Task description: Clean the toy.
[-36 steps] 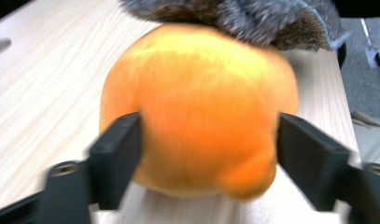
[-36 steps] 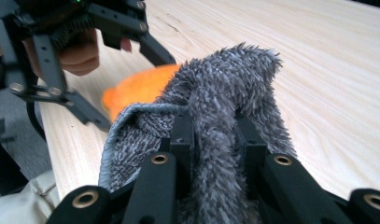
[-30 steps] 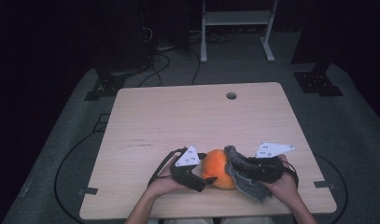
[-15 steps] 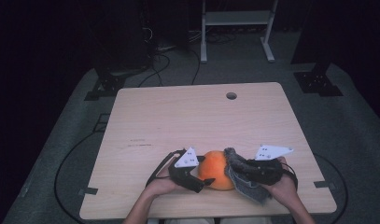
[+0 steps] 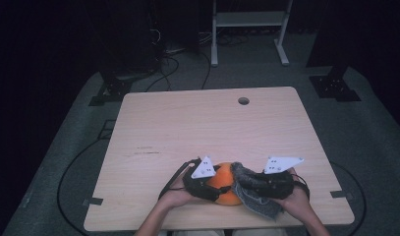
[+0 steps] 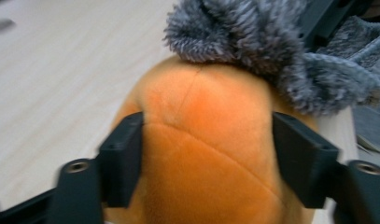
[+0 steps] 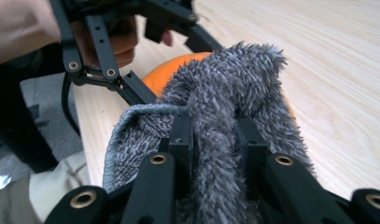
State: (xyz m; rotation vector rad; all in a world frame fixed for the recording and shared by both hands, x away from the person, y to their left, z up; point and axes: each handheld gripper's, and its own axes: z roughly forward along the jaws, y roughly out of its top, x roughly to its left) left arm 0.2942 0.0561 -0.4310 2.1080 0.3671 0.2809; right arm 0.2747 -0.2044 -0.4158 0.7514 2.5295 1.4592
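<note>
- High view: a pale wooden table [image 5: 187,132] holds an orange plush ball [image 5: 222,187] near its front edge, at about 6 o'clock from the round hole [image 5: 243,101] in the far part of the tabletop.
- At 9 o'clock of the ball sits the left gripper [image 5: 213,184], held in the person's left hand [image 5: 174,196]; at 3 o'clock is the right gripper [image 5: 246,184], held in the right hand [image 5: 292,199].
- A grey fluffy cloth [image 5: 256,199] lies against the ball's 3 o'clock side and hangs down toward the table edge at 5 o'clock.
- Left gripper view: the two black jaws stand at 9 and 3 o'clock of the ball [image 6: 206,149], pads [image 6: 124,158] pressing into the plush; they have just been closing, and the ball sits between them.
- Grey cloth [image 6: 271,51] drapes over the ball's top at 1 o'clock in that view.
- Right gripper view: the right gripper [image 7: 214,140] is pinched tight on a bunched fold of the cloth [image 7: 225,93], which stands up between the jaws.
- Beyond the fold, at 11 o'clock, a sliver of the ball [image 7: 171,70] shows, with the left gripper's black linkage [image 7: 108,56] beside it.
</note>
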